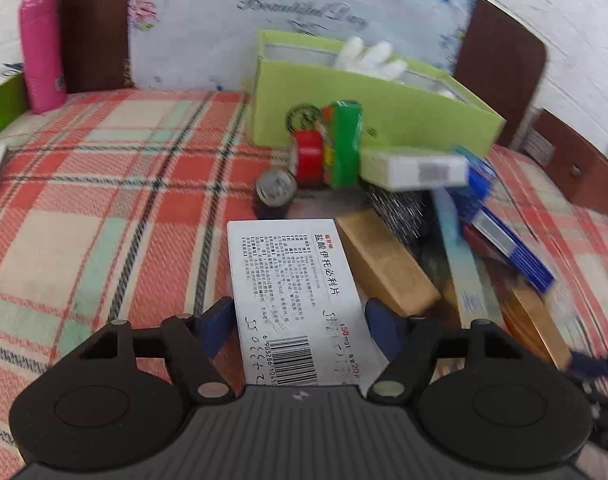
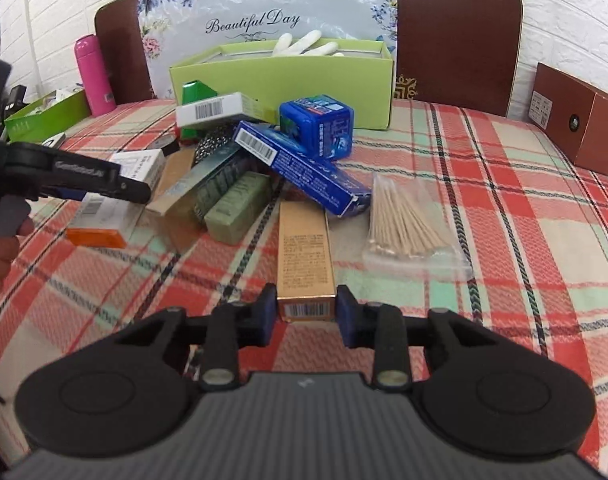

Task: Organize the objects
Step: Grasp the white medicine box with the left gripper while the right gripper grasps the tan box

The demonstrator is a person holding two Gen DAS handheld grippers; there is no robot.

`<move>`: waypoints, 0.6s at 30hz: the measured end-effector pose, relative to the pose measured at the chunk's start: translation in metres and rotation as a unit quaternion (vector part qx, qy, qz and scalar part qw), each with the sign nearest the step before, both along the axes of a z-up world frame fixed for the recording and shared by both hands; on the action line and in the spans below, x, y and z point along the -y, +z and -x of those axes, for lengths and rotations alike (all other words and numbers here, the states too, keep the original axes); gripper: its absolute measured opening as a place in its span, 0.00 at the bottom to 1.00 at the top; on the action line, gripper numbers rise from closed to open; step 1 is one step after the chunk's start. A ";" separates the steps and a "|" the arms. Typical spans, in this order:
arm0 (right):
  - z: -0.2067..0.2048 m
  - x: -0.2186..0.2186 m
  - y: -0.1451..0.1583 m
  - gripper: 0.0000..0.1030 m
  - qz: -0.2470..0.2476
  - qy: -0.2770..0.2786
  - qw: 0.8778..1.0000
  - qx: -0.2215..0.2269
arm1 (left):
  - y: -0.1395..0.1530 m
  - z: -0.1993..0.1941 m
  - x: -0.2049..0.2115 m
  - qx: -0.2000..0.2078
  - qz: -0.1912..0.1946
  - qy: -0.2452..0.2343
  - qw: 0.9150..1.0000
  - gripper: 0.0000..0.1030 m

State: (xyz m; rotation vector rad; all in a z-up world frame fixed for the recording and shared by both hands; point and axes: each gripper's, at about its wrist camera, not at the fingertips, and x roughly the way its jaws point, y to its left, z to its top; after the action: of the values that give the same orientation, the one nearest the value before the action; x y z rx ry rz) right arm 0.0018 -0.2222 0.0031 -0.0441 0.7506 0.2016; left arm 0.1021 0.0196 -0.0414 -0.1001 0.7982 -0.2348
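at the table's near edge, right gripper (image 2: 303,312) pinches the gold box (image 2: 304,256), long axis pointing straight ahead; left gripper (image 1: 300,320) clamps the white box (image 1: 292,280).

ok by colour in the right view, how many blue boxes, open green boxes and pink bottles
blue boxes: 2
open green boxes: 2
pink bottles: 1
total: 5

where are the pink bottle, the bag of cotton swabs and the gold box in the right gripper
pink bottle (image 2: 93,76), right wrist view, middle of its body
bag of cotton swabs (image 2: 404,220), right wrist view, on the swab bundle
gold box (image 2: 304,252), right wrist view, its printed top face
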 end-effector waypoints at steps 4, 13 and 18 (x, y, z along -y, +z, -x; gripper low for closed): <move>0.006 0.002 0.002 0.32 -0.006 0.016 1.000 -0.001 | 0.001 0.033 -0.013 -0.005 -0.025 -0.073 0.997 0.73; 0.003 -0.002 0.004 0.59 0.014 -0.002 0.999 0.033 | 0.000 0.027 -0.004 -0.009 -0.068 -0.045 0.997 0.77; -0.009 -0.007 0.004 0.59 0.027 0.007 0.999 0.033 | -0.001 0.036 0.003 -0.011 -0.089 -0.069 0.994 0.77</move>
State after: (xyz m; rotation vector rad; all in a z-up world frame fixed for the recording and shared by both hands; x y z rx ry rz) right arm 0.0106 -0.2151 0.0066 -0.1060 0.6893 0.1921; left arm 0.0663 0.0164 -0.0422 0.1208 0.8460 -0.2926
